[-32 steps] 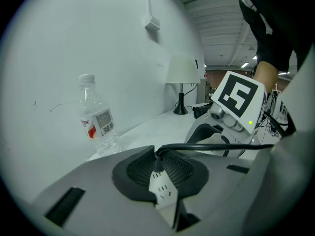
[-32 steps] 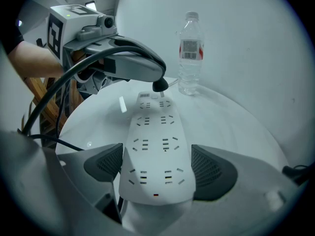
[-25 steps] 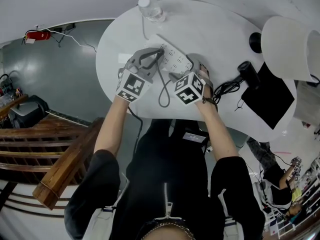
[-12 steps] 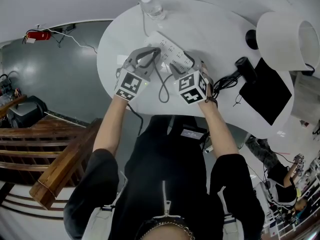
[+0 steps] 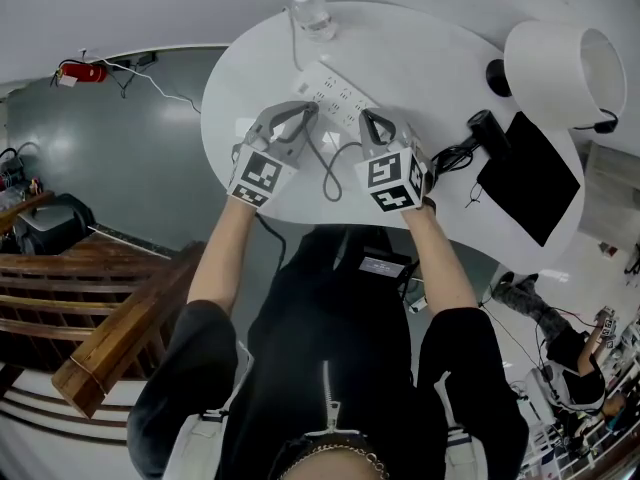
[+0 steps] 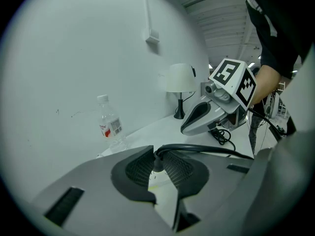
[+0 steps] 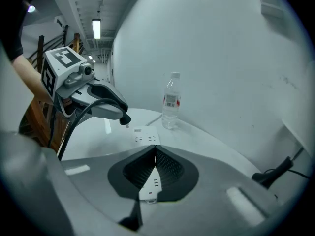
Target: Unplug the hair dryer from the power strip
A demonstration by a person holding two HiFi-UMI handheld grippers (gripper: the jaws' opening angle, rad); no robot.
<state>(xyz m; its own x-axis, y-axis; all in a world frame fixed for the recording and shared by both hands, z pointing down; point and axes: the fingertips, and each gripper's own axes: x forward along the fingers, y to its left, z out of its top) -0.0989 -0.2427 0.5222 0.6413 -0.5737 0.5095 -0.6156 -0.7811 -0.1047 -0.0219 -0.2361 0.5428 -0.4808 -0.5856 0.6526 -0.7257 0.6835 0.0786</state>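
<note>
Plug (image 7: 125, 120) hangs just above the power strip (image 5: 326, 88), already out of its socket. The left gripper (image 5: 298, 114) holds it, jaws nearly together on the cord (image 6: 206, 149) behind the plug. I judge that this thin hold could slip and drop the plug back onto the strip. The right gripper (image 5: 372, 118) hovers over the strip, jaws pressed together on nothing. The hair dryer (image 5: 490, 133) lies well right of the strip. A capped bottle (image 5: 312, 13) stands beyond the strip; I can't tell what is in it.

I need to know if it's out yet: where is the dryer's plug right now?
In the right gripper view the plug hangs from the left tool, in the air clear of the strip, left of the bottle.
</note>
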